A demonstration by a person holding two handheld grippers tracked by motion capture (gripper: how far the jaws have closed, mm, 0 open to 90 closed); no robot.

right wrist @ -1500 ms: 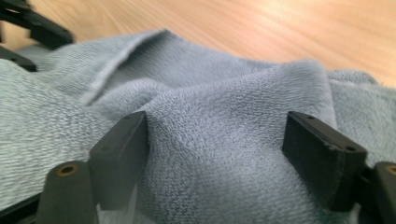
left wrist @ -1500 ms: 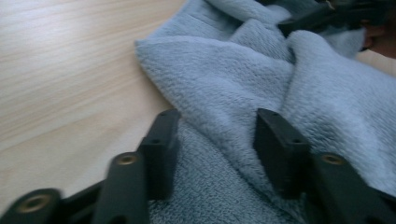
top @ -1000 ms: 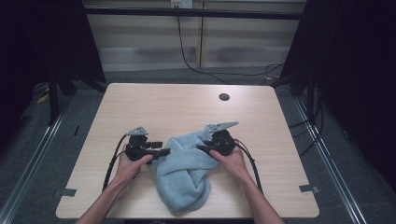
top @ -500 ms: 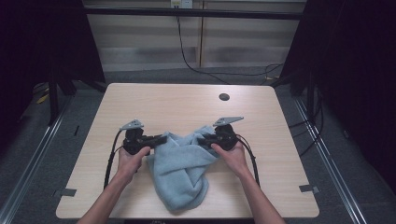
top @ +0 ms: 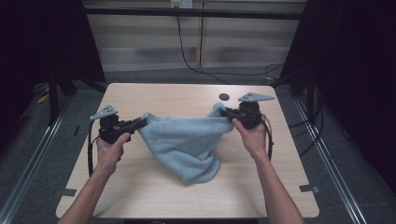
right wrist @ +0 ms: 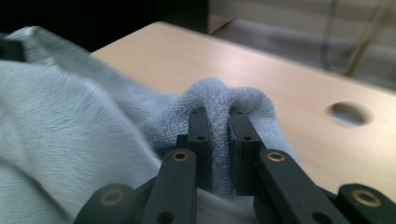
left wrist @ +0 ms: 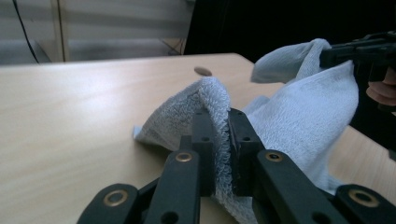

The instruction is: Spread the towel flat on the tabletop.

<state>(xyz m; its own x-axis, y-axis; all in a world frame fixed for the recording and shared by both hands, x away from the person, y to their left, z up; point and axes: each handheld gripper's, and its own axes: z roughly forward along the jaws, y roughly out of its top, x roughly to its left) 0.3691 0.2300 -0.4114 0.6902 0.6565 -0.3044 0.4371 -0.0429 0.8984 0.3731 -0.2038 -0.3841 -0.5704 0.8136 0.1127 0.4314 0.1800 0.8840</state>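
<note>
Soft overhead light brightens the pale bench [top: 154, 196] while its surroundings sink into near black, the high view slightly grainy, and in both gripper views the black jaws stay sharp while the towel [right wrist: 56, 140] and background blur.

towel [top: 187, 144] plain pale blue, no pattern. table [top: 154, 100] light wood grain. both grippers' jaws black, brass-coloured rivets.
</note>
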